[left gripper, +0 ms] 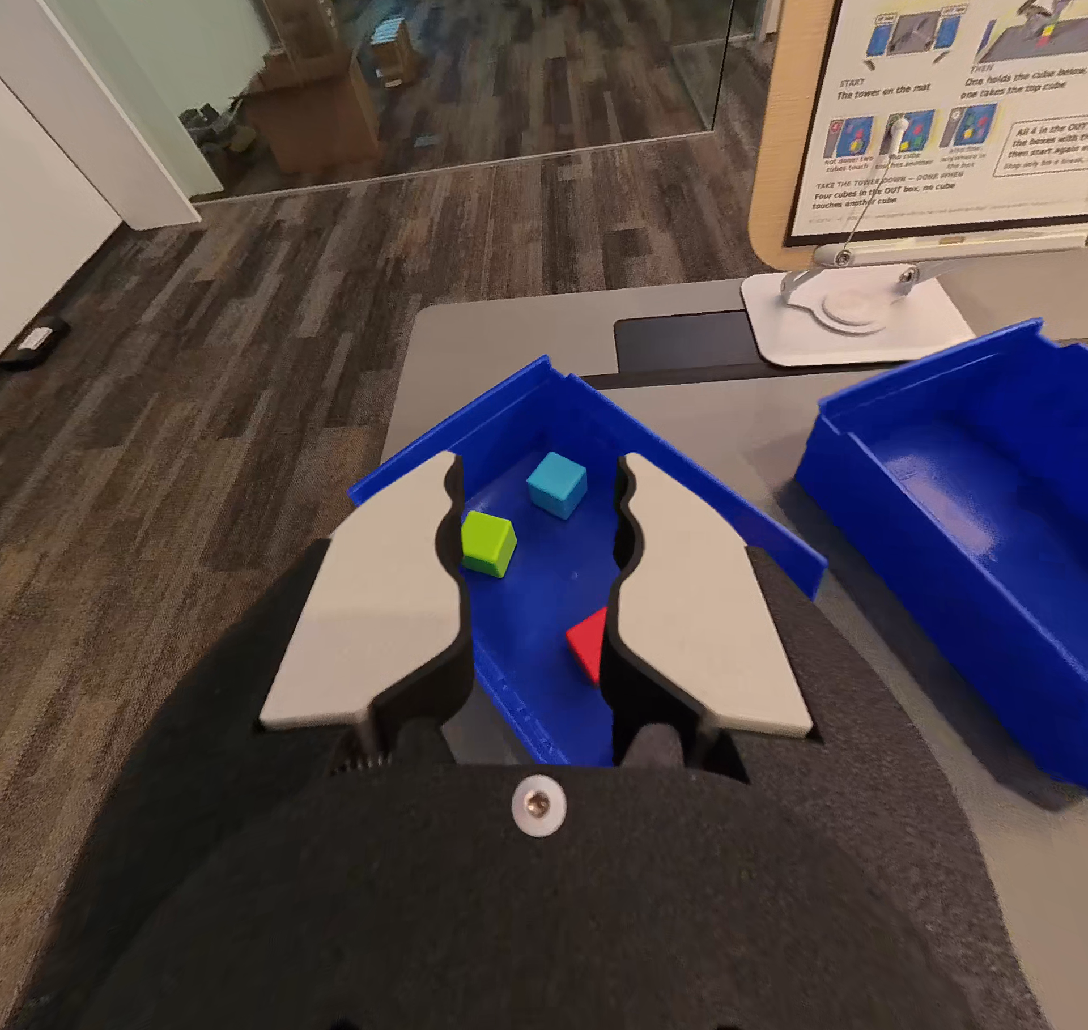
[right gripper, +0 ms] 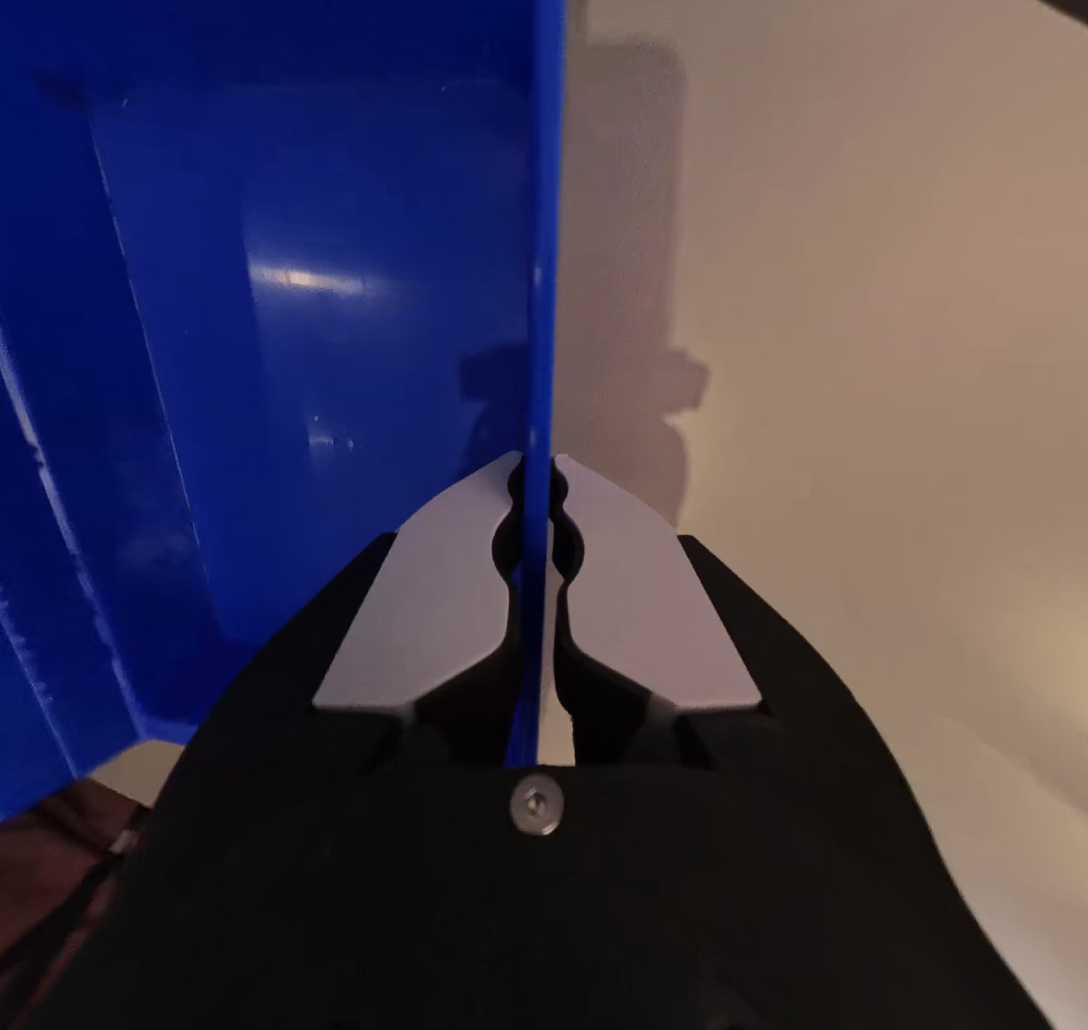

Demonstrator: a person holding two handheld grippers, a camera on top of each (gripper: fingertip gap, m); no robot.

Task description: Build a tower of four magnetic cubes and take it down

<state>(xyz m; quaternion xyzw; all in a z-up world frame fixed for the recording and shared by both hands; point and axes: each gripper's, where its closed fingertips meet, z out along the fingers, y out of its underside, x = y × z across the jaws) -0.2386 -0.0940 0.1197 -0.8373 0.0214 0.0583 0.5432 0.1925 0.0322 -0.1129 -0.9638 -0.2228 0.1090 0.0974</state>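
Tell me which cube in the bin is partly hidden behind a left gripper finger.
The red cube; the green cube and light blue cube show fully.

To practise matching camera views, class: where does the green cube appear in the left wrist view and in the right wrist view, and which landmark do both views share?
Left wrist view: the green cube lies on the floor of a blue bin, left of centre, close to one of the fingers.
Right wrist view: not in it.
Shared landmark: the table.
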